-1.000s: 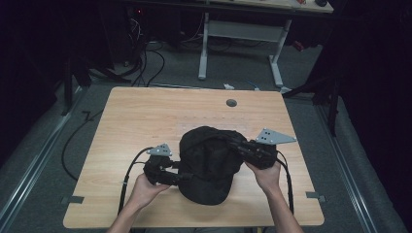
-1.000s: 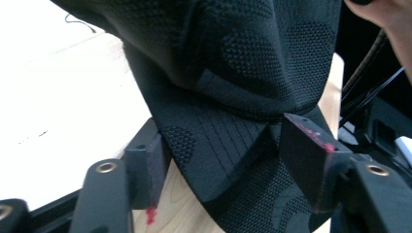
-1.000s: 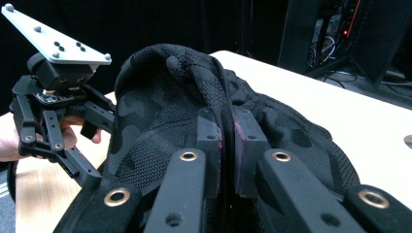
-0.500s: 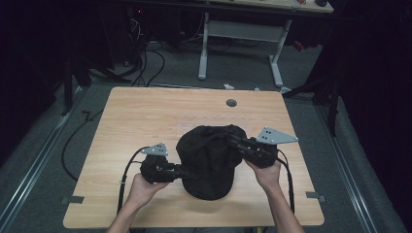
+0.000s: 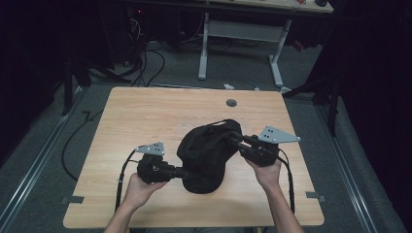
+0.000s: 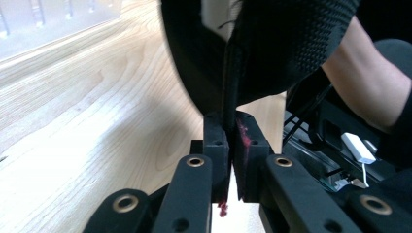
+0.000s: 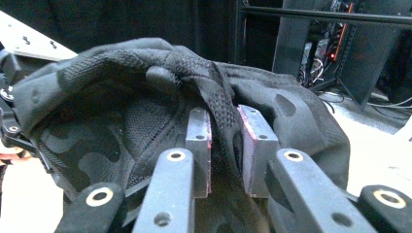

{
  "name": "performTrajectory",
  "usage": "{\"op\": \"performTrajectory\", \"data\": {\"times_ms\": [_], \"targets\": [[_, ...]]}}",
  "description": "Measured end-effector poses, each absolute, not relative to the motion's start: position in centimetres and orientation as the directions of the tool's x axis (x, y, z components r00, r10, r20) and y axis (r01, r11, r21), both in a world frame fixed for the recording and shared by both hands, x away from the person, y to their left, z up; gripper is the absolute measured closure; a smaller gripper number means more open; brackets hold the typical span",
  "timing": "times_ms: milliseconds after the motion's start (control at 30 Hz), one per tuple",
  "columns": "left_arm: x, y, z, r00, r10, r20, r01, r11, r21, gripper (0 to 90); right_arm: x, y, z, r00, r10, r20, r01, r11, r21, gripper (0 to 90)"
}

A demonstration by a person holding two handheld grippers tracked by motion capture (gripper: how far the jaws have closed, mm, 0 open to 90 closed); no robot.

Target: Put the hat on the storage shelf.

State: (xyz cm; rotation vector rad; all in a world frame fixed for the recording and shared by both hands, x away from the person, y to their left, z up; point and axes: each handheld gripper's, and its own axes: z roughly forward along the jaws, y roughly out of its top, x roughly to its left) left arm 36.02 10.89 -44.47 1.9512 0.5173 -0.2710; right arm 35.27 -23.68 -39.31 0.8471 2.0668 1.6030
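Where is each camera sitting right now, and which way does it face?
High view: above the person's side, looking forward and down on the table; both forearms, left tongs, right tongs.
Left gripper view: on the left tongs, looking along jaws clamped on the black cap; a forearm beyond.
Right gripper view: on the right tongs, facing the cap's fold between loosening jaws.
All share the cap.
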Motion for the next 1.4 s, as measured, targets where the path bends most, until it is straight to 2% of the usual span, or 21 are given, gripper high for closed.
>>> {"op": "performTrajectory", "data": {"times_ms": [100, 200, 300, 433, 700, 867, 1200, 1400], "targets": [[35.9, 11.1, -44.3, 0.883, 0.238, -0.405, 0.466, -0.332, 0.820, 86.5, 35.3, -23.9, -39.3, -0.735, 0.675, 0.069, 0.236, 0.158, 0.959, 71.3], [35.8, 11.5, -44.1, 0.881, 0.264, -0.392, 0.461, -0.296, 0.837, 86.7, 35.4, -24.2, -39.2, -0.707, 0.703, 0.078, 0.256, 0.151, 0.955, 62.4], [35.8, 11.8, -44.1, 0.879, 0.284, -0.382, 0.458, -0.285, 0.842, 86.8, 35.5, -24.4, -39.3, -0.683, 0.724, 0.091, 0.280, 0.144, 0.949, 48.1], [35.9, 12.6, -43.9, 0.869, 0.310, -0.386, 0.465, -0.246, 0.850, 86.8, 35.4, -25.0, -39.8, -0.646, 0.757, 0.099, 0.303, 0.135, 0.944, 40.2], [36.1, 13.3, -43.3, 0.855, 0.371, -0.361, 0.459, -0.219, 0.861, 86.7, 35.0, -26.2, -42.8, -0.576, 0.814, 0.074, 0.391, 0.194, 0.900, 38.8], [36.4, 13.6, -43.0, 0.845, 0.405, -0.348, 0.456, -0.208, 0.865, 86.6, 34.9, -27.2, -44.8, -0.517, 0.852, 0.085, 0.454, 0.188, 0.871, 38.8], [37.0, 14.6, -42.4, 0.814, 0.474, -0.335, 0.448, -0.145, 0.882, 86.6, 34.8, -28.9, -49.2, -0.389, 0.920, 0.043, 0.587, 0.211, 0.781, 38.9], [37.6, 15.1, -41.9, 0.788, 0.519, -0.332, 0.447, -0.111, 0.888, 86.6, 35.0, -29.2, -51.3, -0.342, 0.940, 0.007, 0.641, 0.228, 0.733, 38.9]]}}
